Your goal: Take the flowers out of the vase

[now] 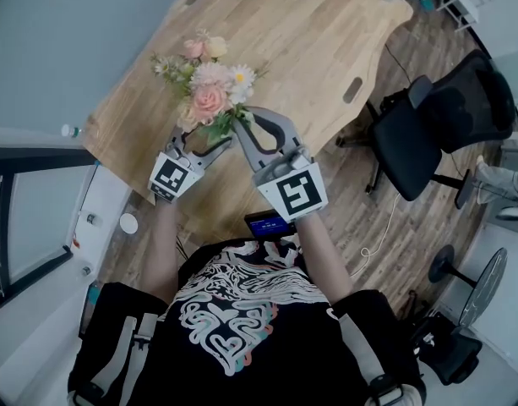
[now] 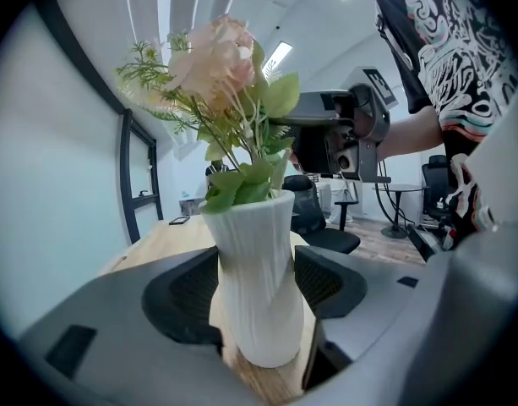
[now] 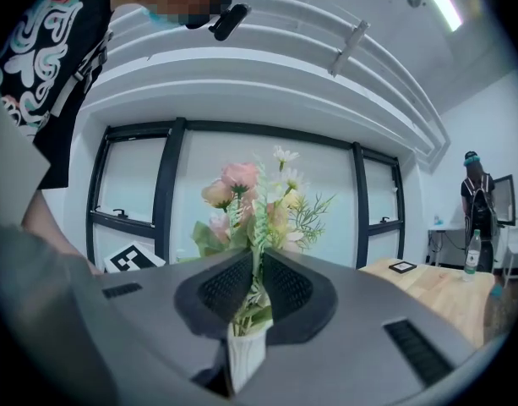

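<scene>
A bunch of pink, cream and white flowers (image 1: 209, 96) stands in a white ribbed vase (image 2: 254, 311) on the wooden table (image 1: 309, 32). In the head view the blooms hide the vase. My left gripper (image 2: 259, 282) has its pads pressed on both sides of the vase's body, low down. My right gripper (image 3: 257, 277) is shut on the green stems just above the vase mouth (image 3: 246, 353), with the blooms (image 3: 254, 197) rising beyond its jaws. In the head view the left gripper (image 1: 209, 149) and the right gripper (image 1: 240, 125) meet under the bouquet.
A black office chair (image 1: 436, 121) stands right of the table. A small dark device (image 1: 269, 224) lies at the table's near edge, and a water bottle (image 1: 68, 130) at its left corner. A person (image 3: 477, 193) stands far off at the right.
</scene>
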`<state>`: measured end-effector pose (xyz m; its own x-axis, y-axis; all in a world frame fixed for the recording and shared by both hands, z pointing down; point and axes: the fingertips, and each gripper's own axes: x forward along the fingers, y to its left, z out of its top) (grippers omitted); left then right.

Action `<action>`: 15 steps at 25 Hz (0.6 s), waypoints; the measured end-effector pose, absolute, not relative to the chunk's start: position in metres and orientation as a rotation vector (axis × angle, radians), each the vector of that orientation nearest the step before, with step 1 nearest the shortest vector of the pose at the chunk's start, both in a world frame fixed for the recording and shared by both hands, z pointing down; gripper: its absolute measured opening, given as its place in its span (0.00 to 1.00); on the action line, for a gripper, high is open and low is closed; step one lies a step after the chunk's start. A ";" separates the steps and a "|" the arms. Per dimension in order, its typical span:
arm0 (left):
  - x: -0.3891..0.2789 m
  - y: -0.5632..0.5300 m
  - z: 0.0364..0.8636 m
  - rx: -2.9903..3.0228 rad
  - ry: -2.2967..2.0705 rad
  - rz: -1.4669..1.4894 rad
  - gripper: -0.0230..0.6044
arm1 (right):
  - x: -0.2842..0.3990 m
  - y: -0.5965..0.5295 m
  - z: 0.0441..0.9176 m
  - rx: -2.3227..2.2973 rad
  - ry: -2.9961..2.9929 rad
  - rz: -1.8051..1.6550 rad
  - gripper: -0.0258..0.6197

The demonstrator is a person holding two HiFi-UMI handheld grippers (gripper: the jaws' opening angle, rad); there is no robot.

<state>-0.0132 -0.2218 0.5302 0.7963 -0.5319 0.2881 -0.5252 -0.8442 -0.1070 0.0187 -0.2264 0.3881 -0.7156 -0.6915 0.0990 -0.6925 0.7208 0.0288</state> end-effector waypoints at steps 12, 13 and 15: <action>-0.012 -0.221 0.531 -2.942 0.833 -0.522 0.50 | 0.021 -0.225 0.354 1.228 -2.886 0.043 0.11; -0.010 -0.221 0.531 -2.938 0.815 -0.538 0.50 | 0.022 -0.224 0.352 1.240 -2.892 0.060 0.11; -0.007 -0.221 0.531 -2.922 0.777 -0.563 0.50 | 0.023 -0.224 0.348 1.258 -2.902 0.066 0.11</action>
<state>-0.0073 -0.2209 0.5306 0.8055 -0.4918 0.3307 -0.4675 -0.8702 -0.1554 0.0234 -0.2242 0.3480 -0.6837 -0.7298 -0.0035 -0.7289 0.6830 -0.0471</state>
